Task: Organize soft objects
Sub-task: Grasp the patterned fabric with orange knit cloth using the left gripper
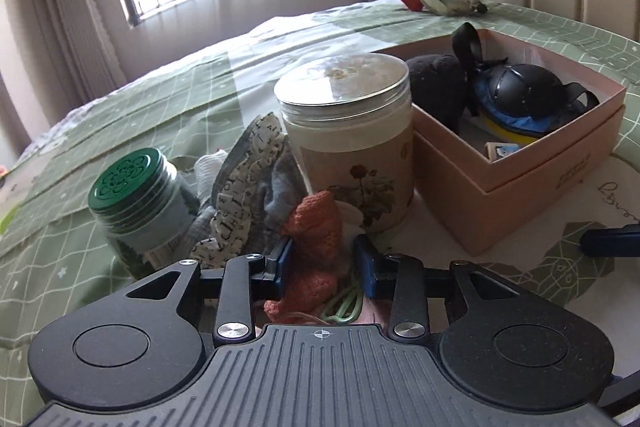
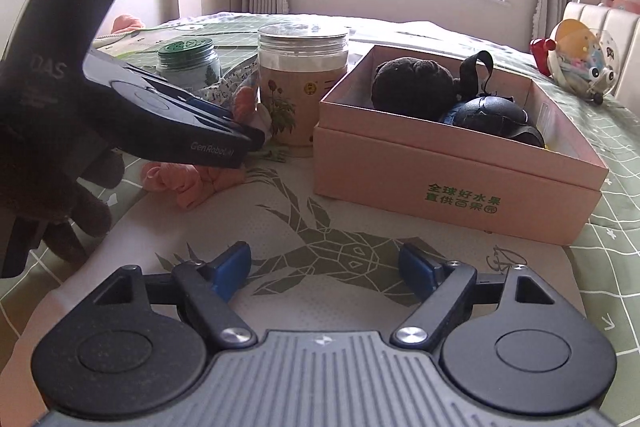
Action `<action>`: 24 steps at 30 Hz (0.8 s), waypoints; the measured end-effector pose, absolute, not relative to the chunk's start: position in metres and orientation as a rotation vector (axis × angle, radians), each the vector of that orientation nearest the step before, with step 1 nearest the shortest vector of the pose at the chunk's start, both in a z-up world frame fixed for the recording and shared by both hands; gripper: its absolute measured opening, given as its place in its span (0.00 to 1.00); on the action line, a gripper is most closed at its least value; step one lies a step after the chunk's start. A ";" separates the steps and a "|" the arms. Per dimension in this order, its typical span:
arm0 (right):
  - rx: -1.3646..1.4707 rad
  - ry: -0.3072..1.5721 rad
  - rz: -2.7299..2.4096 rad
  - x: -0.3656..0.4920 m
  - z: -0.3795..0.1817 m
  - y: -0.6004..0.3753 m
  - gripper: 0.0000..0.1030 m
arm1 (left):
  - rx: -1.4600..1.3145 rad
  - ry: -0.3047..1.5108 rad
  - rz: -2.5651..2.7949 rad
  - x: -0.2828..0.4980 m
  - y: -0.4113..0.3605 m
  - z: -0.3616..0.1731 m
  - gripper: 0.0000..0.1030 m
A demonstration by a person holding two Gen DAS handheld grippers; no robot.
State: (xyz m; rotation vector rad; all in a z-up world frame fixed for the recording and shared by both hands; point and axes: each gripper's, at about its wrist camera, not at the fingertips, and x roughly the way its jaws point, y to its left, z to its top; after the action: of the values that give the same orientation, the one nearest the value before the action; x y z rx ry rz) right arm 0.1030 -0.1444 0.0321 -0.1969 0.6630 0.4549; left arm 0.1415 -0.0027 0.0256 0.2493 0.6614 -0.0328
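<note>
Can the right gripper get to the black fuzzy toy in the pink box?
Probably yes. The right gripper is open and empty, the pink box has no lid, and the black fuzzy toy lies uncovered inside. It must go over the box wall.

Bed centre: flower-printed jar [image 2: 302,83] stands just left of the open box [image 2: 452,167].
Behind left: green-lidded jar [image 2: 188,61], lettered cloth [image 1: 244,203] between the jars.
In box: dark plush [image 2: 412,83] beside helmet toy [image 2: 494,119].

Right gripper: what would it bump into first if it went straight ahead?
Probably the pink box. The open right gripper points over the bare deer-print mat toward the box's front wall, though depth is hard to judge.
</note>
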 end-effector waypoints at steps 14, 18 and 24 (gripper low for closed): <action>-0.173 0.675 0.464 0.107 0.031 -0.147 0.80 | -0.202 0.667 -0.117 0.110 0.076 0.041 0.16; -0.168 0.676 0.465 0.107 0.031 -0.147 0.80 | -0.237 0.621 -0.100 0.068 0.090 0.052 0.15; -0.191 0.702 0.477 0.110 0.032 -0.144 0.83 | -0.358 0.530 -0.060 0.020 0.123 0.071 0.15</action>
State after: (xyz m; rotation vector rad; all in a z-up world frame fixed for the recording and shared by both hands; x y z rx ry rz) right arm 0.1104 -0.1440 0.0316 -0.1905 0.7019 0.4766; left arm 0.0203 0.1230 0.0712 -0.3581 0.5300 -0.0601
